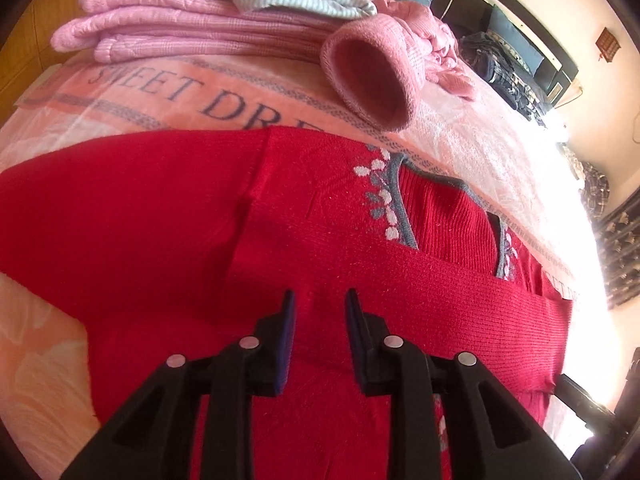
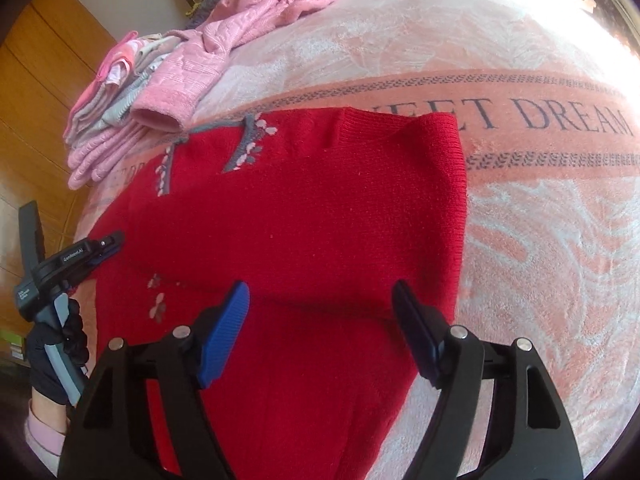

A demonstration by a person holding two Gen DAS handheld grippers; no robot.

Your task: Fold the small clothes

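- Right gripper (image 2: 320,300), nearest in the right wrist view: its two fingers with blue pads are spread wide and hold nothing. It hangs over the near part of the red sweater.
- Left gripper (image 1: 320,300), nearest in the left wrist view: its fingers stand a narrow gap apart, with red knit showing between them and nothing pinched. It also hangs over the sweater.
- In the right wrist view the left gripper (image 2: 106,242) appears at the sweater's left edge, held by a hand (image 2: 60,344) in a black glove with a pink cuff at the wrist.
- Red sweater (image 2: 304,216): it lies flat on the blanket, its body spread out and its right side folded over on top. Grey and white flower trim runs down from the neckline (image 1: 384,196).
- Blanket (image 2: 540,220): pink and white, with the printed words "SWEET DREAM" just beyond the sweater.
- Pink sleeve (image 1: 372,80): its open cuff lies on the blanket just past the sweater's collar.
- Stack of folded clothes (image 1: 192,24): pink and pale striped pieces, piled beyond the sweater near the blanket's far edge.
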